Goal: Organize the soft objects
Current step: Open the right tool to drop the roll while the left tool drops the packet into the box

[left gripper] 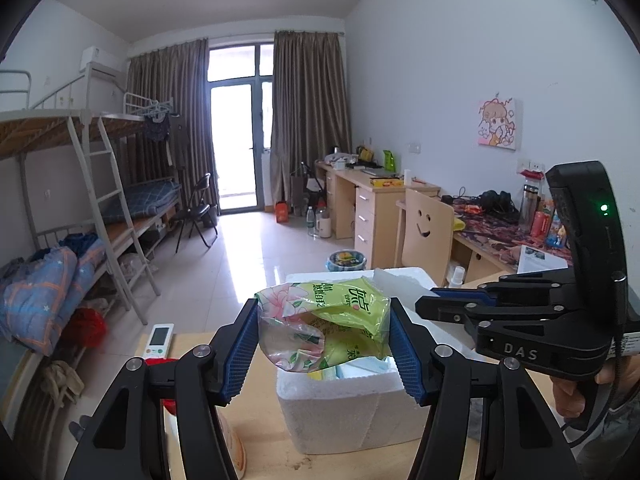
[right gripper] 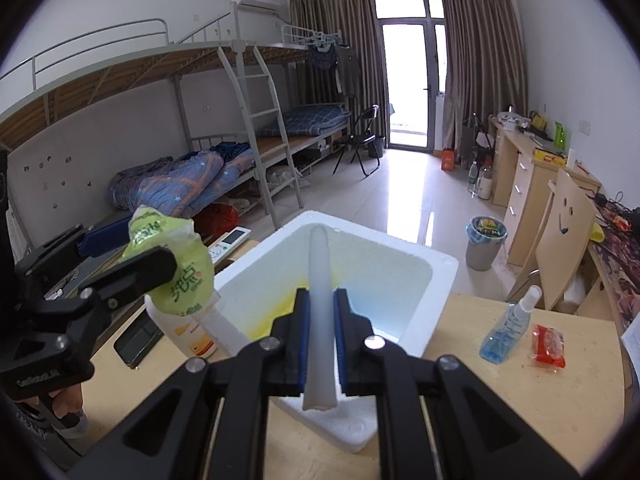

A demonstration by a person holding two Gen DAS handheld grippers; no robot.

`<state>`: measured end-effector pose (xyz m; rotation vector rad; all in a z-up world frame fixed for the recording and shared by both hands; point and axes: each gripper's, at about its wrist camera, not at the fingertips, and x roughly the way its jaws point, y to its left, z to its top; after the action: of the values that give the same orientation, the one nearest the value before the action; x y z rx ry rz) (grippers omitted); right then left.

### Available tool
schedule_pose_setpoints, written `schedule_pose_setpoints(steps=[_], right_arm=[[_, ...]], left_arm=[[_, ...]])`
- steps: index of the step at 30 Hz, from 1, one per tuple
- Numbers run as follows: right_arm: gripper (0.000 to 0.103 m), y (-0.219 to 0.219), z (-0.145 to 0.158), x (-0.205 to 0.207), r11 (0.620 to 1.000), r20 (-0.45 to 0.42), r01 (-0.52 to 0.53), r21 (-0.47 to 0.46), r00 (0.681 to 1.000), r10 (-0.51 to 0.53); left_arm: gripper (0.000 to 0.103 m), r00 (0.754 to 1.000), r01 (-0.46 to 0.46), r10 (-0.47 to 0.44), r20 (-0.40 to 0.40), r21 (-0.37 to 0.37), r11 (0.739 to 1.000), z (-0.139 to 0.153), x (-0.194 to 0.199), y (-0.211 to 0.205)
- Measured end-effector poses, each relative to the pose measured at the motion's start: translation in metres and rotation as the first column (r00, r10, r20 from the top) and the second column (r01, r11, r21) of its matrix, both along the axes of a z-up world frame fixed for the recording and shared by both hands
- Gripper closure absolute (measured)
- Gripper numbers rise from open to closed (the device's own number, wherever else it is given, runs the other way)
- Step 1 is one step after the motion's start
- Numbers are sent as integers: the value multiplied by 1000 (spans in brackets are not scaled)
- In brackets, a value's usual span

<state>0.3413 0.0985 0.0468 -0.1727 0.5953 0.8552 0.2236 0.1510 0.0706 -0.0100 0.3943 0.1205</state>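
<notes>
Green tissue pack (left gripper: 324,326) — gripped by left gripper (left gripper: 324,344) — hangs probably just above the foam box (right gripper: 440,272); right gripper (right gripper: 320,344) pinches a white strip (right gripper: 320,288).

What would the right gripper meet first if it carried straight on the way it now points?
Probably the inside of the white foam box: the right gripper, shut on a white foam strip, points down into it, though depth is unclear.

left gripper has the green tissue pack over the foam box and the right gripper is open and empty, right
Not quite: the right gripper is shut on a thin white foam lid, as the right wrist view shows. The left gripper does hold the green tissue pack over the foam box.
</notes>
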Motion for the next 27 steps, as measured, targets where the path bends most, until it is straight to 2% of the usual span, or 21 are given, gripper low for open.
schedule_pose_setpoints(steps=[9, 11, 13, 15, 27], right_arm=[[88, 13, -9, 16, 999, -6, 11, -31, 1000, -11], [78, 13, -9, 15, 999, 15, 20, -40, 1000, -20], [41, 14, -8, 15, 999, 7, 14, -33, 1000, -13], [33, 9, -4, 12, 1000, 10, 21, -2, 1000, -21], [33, -13, 11, 2, 997, 22, 61, 39, 998, -62]], left_arm=[[40, 1000, 1, -1, -4, -5, 1000, -1, 5, 5], [40, 1000, -1, 1, -5, -6, 1000, -1, 6, 5], [40, 1000, -3, 3, -9, -7, 1000, -1, 7, 6], [40, 1000, -5, 4, -10, -8, 1000, -1, 9, 7], [40, 1000, 25, -25, -12, -12, 1000, 1, 16, 8]])
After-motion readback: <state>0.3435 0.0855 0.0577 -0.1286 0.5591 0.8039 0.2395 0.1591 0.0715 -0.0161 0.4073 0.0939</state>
